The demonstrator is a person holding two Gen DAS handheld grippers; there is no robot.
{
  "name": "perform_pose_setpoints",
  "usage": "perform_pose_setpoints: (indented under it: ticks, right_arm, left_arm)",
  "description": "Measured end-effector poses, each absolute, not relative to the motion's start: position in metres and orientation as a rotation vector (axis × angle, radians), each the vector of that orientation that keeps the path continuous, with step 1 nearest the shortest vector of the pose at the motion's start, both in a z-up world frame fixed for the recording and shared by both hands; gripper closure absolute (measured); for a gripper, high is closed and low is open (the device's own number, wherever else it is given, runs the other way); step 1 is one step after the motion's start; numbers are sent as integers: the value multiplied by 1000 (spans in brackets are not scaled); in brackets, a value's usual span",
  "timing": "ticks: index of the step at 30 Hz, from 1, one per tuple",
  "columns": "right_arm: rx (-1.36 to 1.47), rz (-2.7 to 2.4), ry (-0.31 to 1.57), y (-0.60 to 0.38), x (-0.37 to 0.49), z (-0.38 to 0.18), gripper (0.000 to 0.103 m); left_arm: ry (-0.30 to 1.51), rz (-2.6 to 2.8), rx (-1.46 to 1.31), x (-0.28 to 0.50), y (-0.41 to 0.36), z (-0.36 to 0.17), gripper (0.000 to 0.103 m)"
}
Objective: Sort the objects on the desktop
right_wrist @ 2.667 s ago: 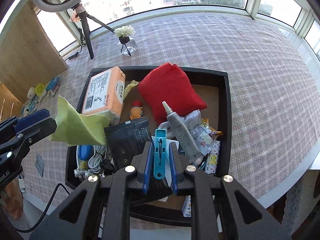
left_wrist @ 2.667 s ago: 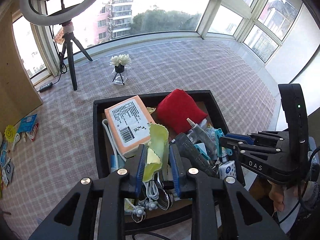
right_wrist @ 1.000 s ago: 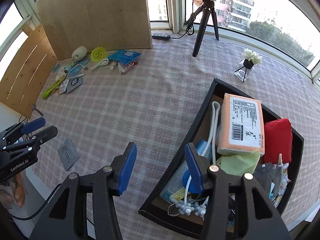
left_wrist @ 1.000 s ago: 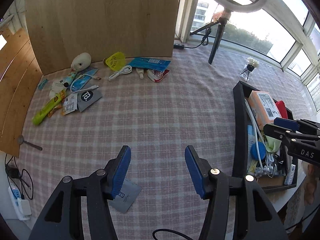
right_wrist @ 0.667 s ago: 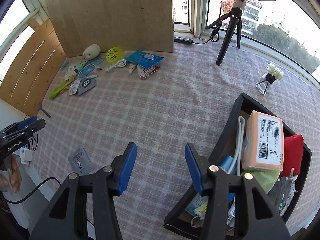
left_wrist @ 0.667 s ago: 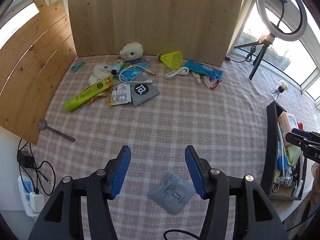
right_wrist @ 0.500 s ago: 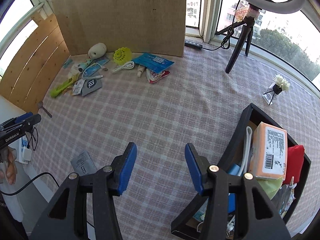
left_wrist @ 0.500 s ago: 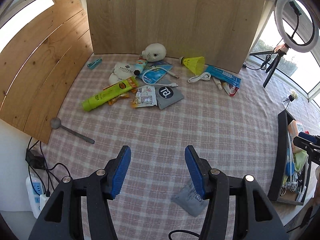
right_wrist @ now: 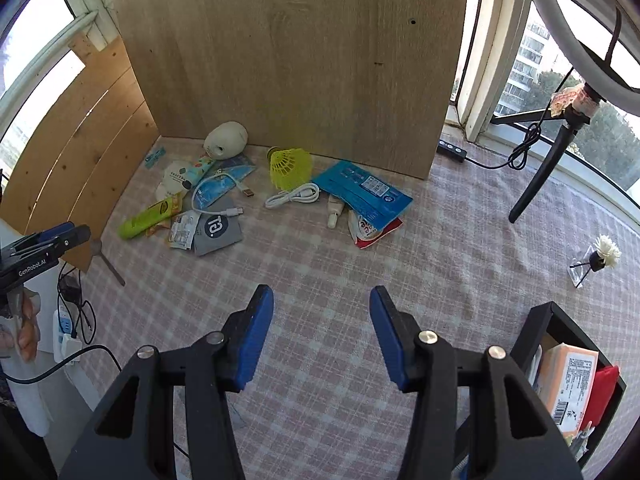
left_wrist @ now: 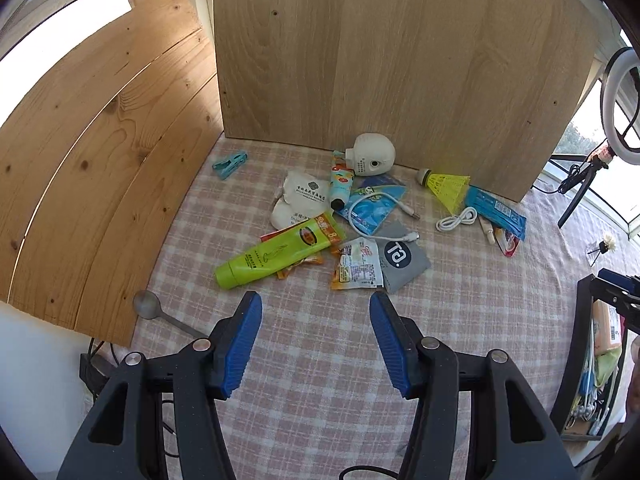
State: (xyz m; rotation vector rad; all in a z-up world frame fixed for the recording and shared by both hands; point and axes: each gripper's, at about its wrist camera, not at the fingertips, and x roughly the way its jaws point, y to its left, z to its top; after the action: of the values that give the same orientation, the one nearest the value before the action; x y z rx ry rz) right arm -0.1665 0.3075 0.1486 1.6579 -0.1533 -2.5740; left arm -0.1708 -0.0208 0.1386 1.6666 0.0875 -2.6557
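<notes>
Both grippers released, fingers apart, nothing between them, both over bare checked cloth on the worktop (left_wrist: 460, 300).

Left wrist view, left to right:
- wood boards (left_wrist: 100, 168) stand along the left edge, a taller panel (left_wrist: 400, 48) at the back
- spoon (left_wrist: 150, 308) at the near-left cloth edge, by the board
- blue clip (left_wrist: 229, 163) alone near the back-left corner
- left gripper (left_wrist: 316, 340) sits just short of the pile
- pile: green tube (left_wrist: 276, 258) lying flat, on top of an orange wrapper; white pouches (left_wrist: 298, 200) behind it; small tube (left_wrist: 340, 184) and white round camera (left_wrist: 370, 155) against the panel
- snack sachet (left_wrist: 356, 266) touching grey pouch (left_wrist: 400, 258); white cable (left_wrist: 380, 216) draped over a blue packet
- yellow shuttlecock (left_wrist: 446, 186), coiled white cable (left_wrist: 458, 220), blue pack (left_wrist: 496, 210) further right
- black tray (left_wrist: 580, 340) at far right edge, well apart from the pile, holding an orange box (left_wrist: 608, 326) and cables

Right wrist view:
- left gripper (right_wrist: 44, 246) at the left edge, hand (right_wrist: 22, 328) below it
- right gripper (right_wrist: 322, 334) between the pile and the tray (right_wrist: 536, 328)
- red pouch (right_wrist: 602, 392) beside the orange box in the tray
- ring light stand (right_wrist: 548, 164) and small flower vase (right_wrist: 598, 258) on the cloth at right
</notes>
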Motion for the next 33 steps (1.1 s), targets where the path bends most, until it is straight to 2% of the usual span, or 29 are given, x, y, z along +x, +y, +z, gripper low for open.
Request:
perform_pose_setpoints:
  ticks: [10, 19, 27, 33]
  right_arm:
    - [1705, -2500, -160, 266, -268, 107, 54]
    - [1754, -2458, -160, 224, -328, 63, 67]
    - [1788, -2437, -228, 228, -352, 34, 72]
    - [1794, -2423, -243, 225, -360, 20, 78]
  left_arm:
    - [50, -2673, 1741, -273, -11, 111, 49]
    - [111, -2708, 1815, -350, 11, 77, 49]
    - [230, -2670, 1829, -385, 3, 46, 48]
    - [423, -2665, 1786, -383, -21, 35, 45]
